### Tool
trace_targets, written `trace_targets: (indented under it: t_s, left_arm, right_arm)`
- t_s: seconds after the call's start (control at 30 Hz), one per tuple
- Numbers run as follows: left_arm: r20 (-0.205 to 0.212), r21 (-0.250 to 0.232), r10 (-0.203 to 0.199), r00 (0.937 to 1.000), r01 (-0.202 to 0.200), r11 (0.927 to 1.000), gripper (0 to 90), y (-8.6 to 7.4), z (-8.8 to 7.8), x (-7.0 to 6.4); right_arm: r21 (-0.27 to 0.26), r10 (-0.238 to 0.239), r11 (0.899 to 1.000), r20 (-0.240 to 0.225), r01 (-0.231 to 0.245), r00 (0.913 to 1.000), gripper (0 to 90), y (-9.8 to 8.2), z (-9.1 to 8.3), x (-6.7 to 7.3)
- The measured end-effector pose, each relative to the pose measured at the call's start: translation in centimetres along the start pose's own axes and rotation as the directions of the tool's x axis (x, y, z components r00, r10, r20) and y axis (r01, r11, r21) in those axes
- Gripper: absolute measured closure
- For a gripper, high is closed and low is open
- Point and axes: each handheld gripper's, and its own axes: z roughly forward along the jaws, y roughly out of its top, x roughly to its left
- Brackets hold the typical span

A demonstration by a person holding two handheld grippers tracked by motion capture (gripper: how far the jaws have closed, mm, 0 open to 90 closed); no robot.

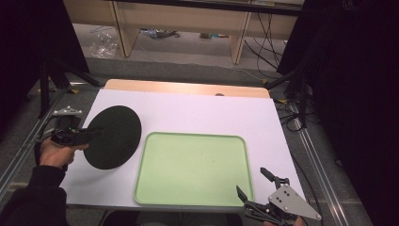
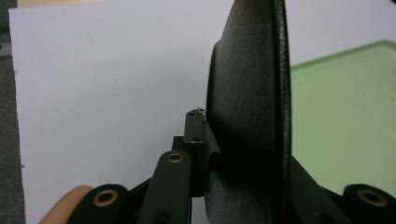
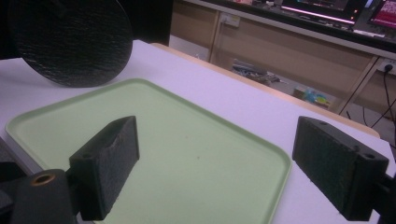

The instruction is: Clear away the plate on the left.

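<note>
Black plate is clamped by its edge in my left hand-held gripper, tilted above the table beside the green tray; such a thin rim bite could slip. My right hand-held gripper waits with jaws apart

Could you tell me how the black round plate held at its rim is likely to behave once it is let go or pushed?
The black plate keeps its flat shape while the left gripper clamps only its edge, so it is probably stiff and fairly light. Its textured matte face should resist slipping. Tilted beside the green tray, it would likely flop flat rather than roll if released.
</note>
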Motion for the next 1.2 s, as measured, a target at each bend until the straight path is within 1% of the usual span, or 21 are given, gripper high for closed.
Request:
trace_targets:
  t_s: [0.07,0.1,0.23,0.27,0.3,0.33,0.37,0.4,0.43,0.47,0.5,0.53,0.57,0.6,0.7,0.77,0.9,0.93,1.03,1.13,1.2]
  left_arm:
    - [0.003,-0.003,-0.026,0.9996,0.026,0.9996,78.8,-0.2,0.0,0.4]
    - [0.017,-0.006,-0.075,0.997,0.076,0.9971,78.8,-0.5,0.0,1.1]
    - [0.046,-0.037,-0.163,0.9855,0.165,0.9856,78.6,-1.0,0.3,2.1]
    - [0.046,-0.037,-0.163,0.9855,0.165,0.9856,78.7,-1.0,0.3,2.1]
    - [0.059,-0.045,-0.232,0.971,0.235,0.9711,78.7,-1.4,0.5,3.0]
    - [0.059,-0.045,-0.232,0.971,0.235,0.9711,78.8,-1.4,0.5,3.0]
    - [0.081,-0.047,-0.281,0.9564,0.285,0.9574,78.8,-1.9,0.5,3.9]
    - [0.087,-0.049,-0.296,0.9511,0.301,0.9523,78.8,-2.0,0.5,4.1]
    - [0.105,-0.045,-0.327,0.9391,0.333,0.9418,78.7,-2.2,0.6,4.5]
    - [0.105,-0.045,-0.327,0.9391,0.333,0.9418,78.4,-2.2,0.6,4.5]
    - [0.174,-0.052,-0.379,0.9089,0.393,0.9181,78.1,-2.8,0.7,5.3]
    - [0.195,-0.053,-0.399,0.896,0.416,0.9079,78.0,-3.0,0.8,5.6]
    - [0.202,-0.048,-0.404,0.8922,0.421,0.9057,78.3,-3.1,0.8,5.7]
    - [0.214,-0.039,-0.399,0.8915,0.416,0.9084,78.2,-3.0,0.9,5.6]
    - [0.196,-0.024,-0.334,0.9221,0.345,0.9384,77.7,-2.3,0.7,4.8]
    - [0.206,-0.028,-0.324,0.9234,0.336,0.9413,77.0,-2.0,0.5,4.5]
    - [0.237,-0.028,-0.327,0.9148,0.343,0.939,77.1,-1.6,0.3,3.9]
    - [0.236,-0.023,-0.31,0.9211,0.324,0.9458,77.2,-1.4,0.4,3.6]
    - [0.241,-0.018,-0.284,0.928,0.297,0.9547,77.1,-0.8,0.6,2.6]
    - [0.252,-0.017,-0.277,0.927,0.291,0.9566,77.1,-0.5,0.8,2.1]
    - [0.283,-0.021,-0.275,0.9188,0.293,0.9559,77.2,-0.1,0.9,1.2]
  right_arm:
    - [-0.002,0.0,1.0,0.0,0.0,1.0,15.4,0.0,0.0,0.0]
    - [0.007,0.012,1.0,-0.002,-0.012,0.9999,15.4,0.0,0.0,0.0]
    - [0.017,0.017,1.0,-0.012,-0.017,0.9998,15.4,0.0,0.0,0.1]
    - [0.011,0.01,1.0,-0.006,-0.01,0.9999,15.5,0.1,0.0,0.0]
    - [0.008,0.005,1.0,-0.005,-0.005,1.0,15.5,0.1,0.0,0.0]
    - [0.004,0.005,1.0,-0.003,-0.005,1.0,15.4,0.0,0.0,0.1]
    - [0.005,0.002,1.0,-0.007,-0.002,1.0,15.5,0.1,0.0,0.0]
    - [0.005,-0.002,1.0,-0.005,0.002,1.0,15.4,0.1,-0.1,0.0]
    - [0.016,0.016,1.0,-0.015,-0.016,0.9998,15.4,0.1,0.0,0.1]
    - [0.016,0.016,1.0,-0.015,-0.016,0.9998,15.4,0.1,0.0,0.1]
    - [0.004,0.005,1.0,-0.002,-0.005,1.0,15.4,0.1,0.1,0.0]
    - [0.011,0.002,1.0,-0.006,-0.002,1.0,15.5,0.1,0.1,0.1]
    - [0.005,0.003,1.0,-0.004,-0.003,1.0,15.4,0.1,0.1,0.1]
    - [0.003,0.003,1.0,-0.004,-0.003,1.0,15.5,0.1,0.1,0.1]
    - [0.014,0.015,1.0,-0.014,-0.015,0.9998,15.4,0.0,0.1,0.2]
    - [0.003,0.001,1.0,-0.007,-0.001,1.0,15.4,0.1,0.2,0.1]
    - [0.003,0.003,1.0,-0.004,-0.003,1.0,15.4,0.0,0.1,0.0]
    - [0.002,0.001,1.0,-0.004,-0.001,1.0,15.5,0.0,0.2,0.0]
    - [0.007,0.019,1.0,-0.021,-0.019,0.9996,15.5,0.0,0.2,0.2]
    - [0.014,0.014,1.0,-0.017,-0.013,0.9998,15.4,0.0,0.1,0.1]
    - [-0.002,-0.001,1.0,-0.008,0.001,1.0,15.4,0.0,0.2,0.0]
